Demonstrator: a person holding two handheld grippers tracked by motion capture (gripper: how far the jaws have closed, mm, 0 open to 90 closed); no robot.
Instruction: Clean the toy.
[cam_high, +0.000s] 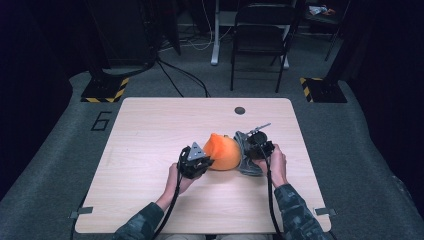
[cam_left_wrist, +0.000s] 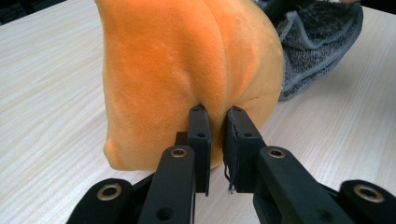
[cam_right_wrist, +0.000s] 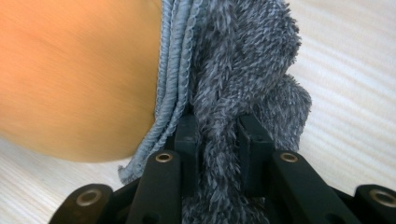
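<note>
An orange plush piece (cam_high: 222, 151) stands humped at the middle of the wooden table (cam_high: 150, 130). My left gripper (cam_high: 200, 162) is at its near left side. In the left gripper view the jaws (cam_left_wrist: 217, 116) are shut on a pinched fold of the orange plush (cam_left_wrist: 187, 60). A grey fuzzy cloth (cam_high: 248, 165) with a stitched hem lies against the plush's right side. My right gripper (cam_high: 256, 149) is shut on it. In the right gripper view the grey cloth (cam_right_wrist: 243, 70) bunches between the closed jaws (cam_right_wrist: 219, 126), with the orange plush (cam_right_wrist: 79, 70) at the left.
A small dark round hole cover (cam_high: 240, 110) sits near the table's far edge. A black folding chair (cam_high: 260, 40) and cables stand on the carpet beyond the table. Yellow-and-black striped bases (cam_high: 105, 90) flank the far corners.
</note>
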